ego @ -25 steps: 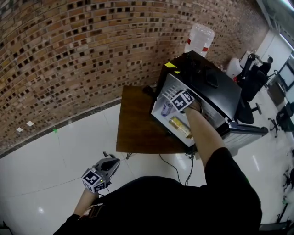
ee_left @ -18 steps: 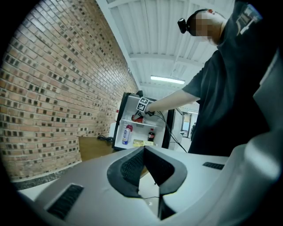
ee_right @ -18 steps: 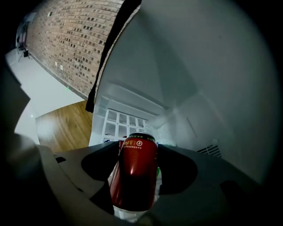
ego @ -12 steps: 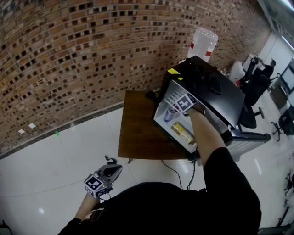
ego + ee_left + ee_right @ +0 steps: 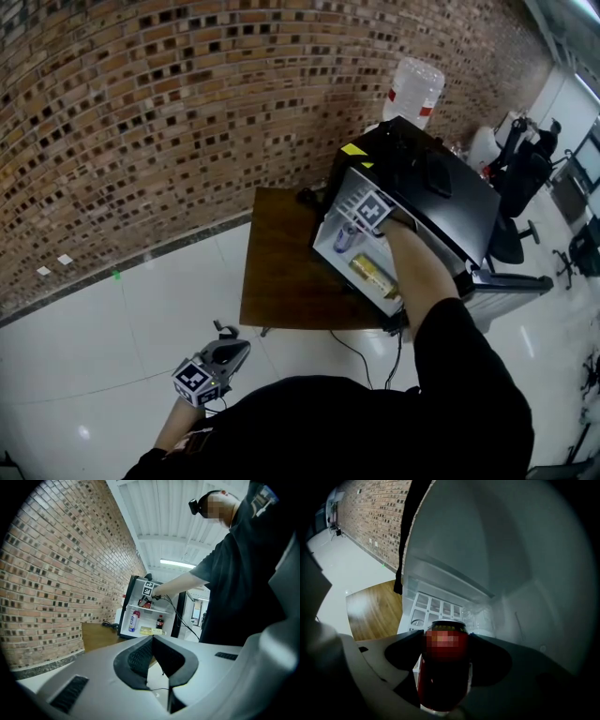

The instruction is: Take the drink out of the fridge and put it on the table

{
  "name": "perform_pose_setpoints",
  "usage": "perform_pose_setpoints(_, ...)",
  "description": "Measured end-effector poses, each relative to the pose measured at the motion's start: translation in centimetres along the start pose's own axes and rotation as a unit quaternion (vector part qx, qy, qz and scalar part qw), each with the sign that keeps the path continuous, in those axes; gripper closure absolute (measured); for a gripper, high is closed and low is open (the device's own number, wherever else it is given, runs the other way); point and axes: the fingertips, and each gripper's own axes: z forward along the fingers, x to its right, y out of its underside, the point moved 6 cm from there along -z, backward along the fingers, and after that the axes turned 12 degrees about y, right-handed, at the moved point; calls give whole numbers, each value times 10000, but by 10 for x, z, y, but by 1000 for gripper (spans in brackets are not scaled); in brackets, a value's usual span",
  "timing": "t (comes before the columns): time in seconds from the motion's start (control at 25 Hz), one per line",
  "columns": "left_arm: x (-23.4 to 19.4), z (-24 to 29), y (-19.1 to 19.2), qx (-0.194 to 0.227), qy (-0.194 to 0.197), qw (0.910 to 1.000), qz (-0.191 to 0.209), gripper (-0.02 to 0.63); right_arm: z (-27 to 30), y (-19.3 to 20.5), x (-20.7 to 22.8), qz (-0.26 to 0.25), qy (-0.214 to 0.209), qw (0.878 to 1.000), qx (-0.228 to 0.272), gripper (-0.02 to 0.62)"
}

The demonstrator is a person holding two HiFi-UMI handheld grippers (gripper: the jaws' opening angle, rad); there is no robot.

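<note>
**Fig.** Person reaching into an open mini fridge (image 5: 441,183), head view plus both gripper views.

(a) R. gripper (image 5: 444,644): inside the fridge compartment, pointing steeply down. Its jaws have just been opening and stand spread, one either side of a red can (image 5: 443,679). The can fills most of the gap, and the jaws flank it rather than clench it. The can stands upright on the upper shelf, in front of a white wire rack (image 5: 436,606).

(b) L. gripper (image 5: 153,639): held low by the person's side, well apart from the fridge, approx. level. Jaws are together at the tips, w/ nothing between them.

(c) Fridge: black case, white interior, door swung open. It stands at the far end of a brown wooden table (image 5: 281,272), next to a brick wall (image 5: 141,122).

(d) Other contents, lower level, seen from the L. gripper view: a white-and-blue bottle w/ pink top (image 5: 135,620) and a dark cola bottle (image 5: 160,621), both upright; a yellow bottle (image 5: 152,631) lying on its side in front of them.

(e) Background: water-cooler jug (image 5: 411,86) behind the fridge.
</note>
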Motion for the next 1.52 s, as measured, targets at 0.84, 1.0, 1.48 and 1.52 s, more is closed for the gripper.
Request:
perform_pose_setpoints(0.84,-5,13,-3,30,49,9999,-88,612,-124,-15,-58,2318,-1001,8940,3702,268)
perform_pose_setpoints(1.0,-6,17,2,-25,95,9998,-197,612,-121,-12,-90,2857,-1539,8536,4074,267)
perform_pose_setpoints(1.48,-26,53,19,126,130,9968,-773,612,-44,26,-230,2843,-2358,8282,4214,268)
perform_pose_setpoints(1.52,-27,57,24,64,161,9968,-777,612,-38,28,-241,2821,-2393,8271,4232,268)
